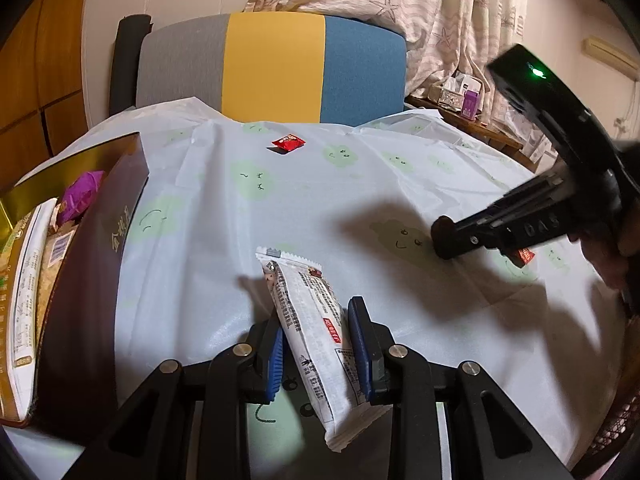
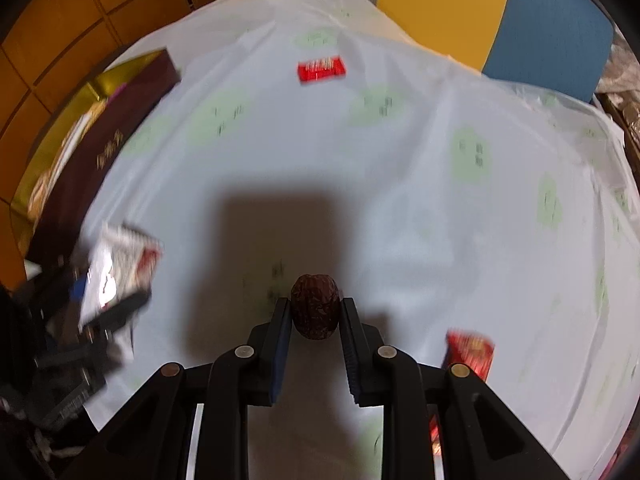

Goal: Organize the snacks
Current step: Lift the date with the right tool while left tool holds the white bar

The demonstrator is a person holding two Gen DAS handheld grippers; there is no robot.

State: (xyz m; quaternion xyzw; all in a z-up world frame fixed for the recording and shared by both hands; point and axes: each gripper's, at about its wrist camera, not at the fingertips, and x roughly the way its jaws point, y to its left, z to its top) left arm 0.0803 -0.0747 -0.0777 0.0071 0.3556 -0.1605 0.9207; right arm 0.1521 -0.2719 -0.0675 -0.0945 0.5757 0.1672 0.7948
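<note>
My left gripper [image 1: 316, 314] is shut on a white snack packet [image 1: 308, 320], held tilted just above the tablecloth. In the right wrist view the same white snack packet [image 2: 120, 268] shows blurred at the left. My right gripper [image 2: 315, 305] is shut on a dark brown wrinkled date [image 2: 315, 314] over the cloth. From the left wrist view the right gripper [image 1: 444, 242] reaches in from the right with the date [image 1: 440, 232] at its tip. A small red packet [image 1: 288, 142] lies at the far side of the table. Another red packet [image 2: 470, 350] lies beside the right gripper.
A maroon box [image 1: 96, 240] with a gold inside stands at the left and holds several snacks, one in a purple wrapper [image 1: 80, 196]. A pale tablecloth [image 1: 320, 200] with green faces covers the round table. A grey, yellow and blue chair [image 1: 272, 68] stands behind it.
</note>
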